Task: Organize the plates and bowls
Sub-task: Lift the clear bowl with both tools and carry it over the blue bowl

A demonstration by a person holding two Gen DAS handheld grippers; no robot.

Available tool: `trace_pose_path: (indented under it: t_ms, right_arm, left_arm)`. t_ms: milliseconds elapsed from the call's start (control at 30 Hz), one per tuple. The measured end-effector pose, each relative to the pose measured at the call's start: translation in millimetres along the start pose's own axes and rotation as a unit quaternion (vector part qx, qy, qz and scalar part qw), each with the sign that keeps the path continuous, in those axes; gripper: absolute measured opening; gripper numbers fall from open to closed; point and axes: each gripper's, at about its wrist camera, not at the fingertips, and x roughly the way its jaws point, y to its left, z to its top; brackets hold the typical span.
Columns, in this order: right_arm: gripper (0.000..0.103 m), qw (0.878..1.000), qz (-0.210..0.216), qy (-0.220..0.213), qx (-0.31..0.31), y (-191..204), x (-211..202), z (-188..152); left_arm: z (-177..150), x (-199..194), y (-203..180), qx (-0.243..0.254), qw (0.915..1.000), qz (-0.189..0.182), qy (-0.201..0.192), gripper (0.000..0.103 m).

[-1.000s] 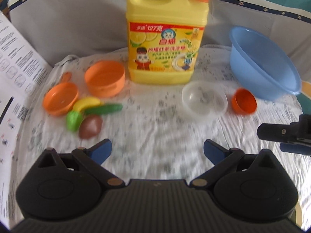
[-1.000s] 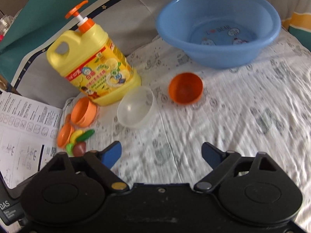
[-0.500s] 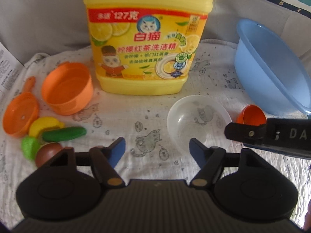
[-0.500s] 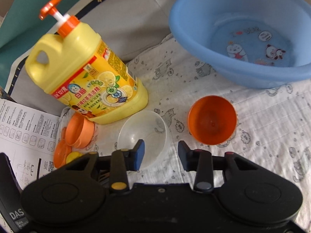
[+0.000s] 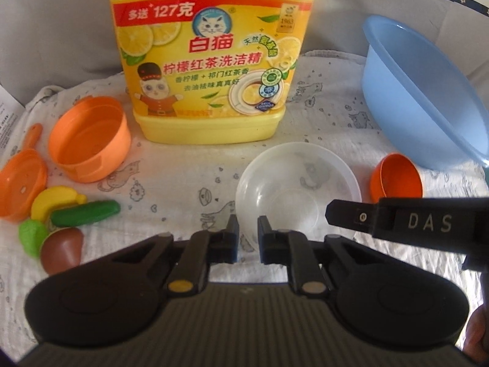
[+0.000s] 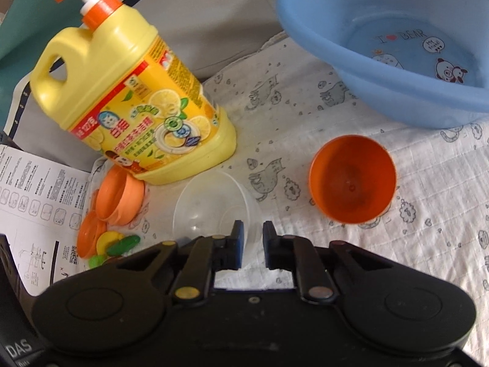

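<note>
A clear plastic bowl (image 5: 298, 189) sits on the patterned cloth in front of the yellow detergent jug (image 5: 207, 58). My left gripper (image 5: 247, 238) has its jaws narrowed around the bowl's near rim. My right gripper (image 6: 252, 241) also has its jaws narrowed around the clear bowl's (image 6: 214, 211) right rim; its body shows in the left wrist view (image 5: 406, 221). A small dark-orange bowl (image 6: 351, 180) lies to the right of the clear bowl. A pale-orange bowl (image 5: 88, 142) and an orange toy pan (image 5: 20, 183) lie at the left.
A blue basin (image 6: 397, 39) stands at the back right. Toy banana (image 5: 53, 200), cucumber (image 5: 85, 212) and other toy food lie at the left. A printed paper sheet (image 6: 33, 202) lies past the cloth's left edge.
Both grippers have moved forward to the clear bowl and their jaws have narrowed from wide open to a small gap at its rim.
</note>
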Motion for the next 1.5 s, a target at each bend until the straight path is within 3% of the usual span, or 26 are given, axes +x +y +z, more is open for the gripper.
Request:
trace_pose_path:
  t_ms: [233, 1000, 1500]
  right_arm:
    - [0.013, 1.000, 0.010, 0.008, -0.010, 7.8, -22.6, -19.8]
    - [0.013, 0.998, 0.038, 0.020, -0.035, 23.7, -131.8, -126.7]
    - [0.013, 0.997, 0.044, 0.041, -0.042, 16.4, -173.3, -185.5]
  left_arm:
    - [-14.1, -31.5, 5.5, -0.001, 1.0000, 0.000, -0.001, 0.012]
    - [-117.0, -166.4, 1.3, -0.001, 0.9999, 0.000, -0.014, 0.014]
    - [-185.7, -205.2, -0.7, -0.001, 0.9999, -0.015, -0.003, 0.015]
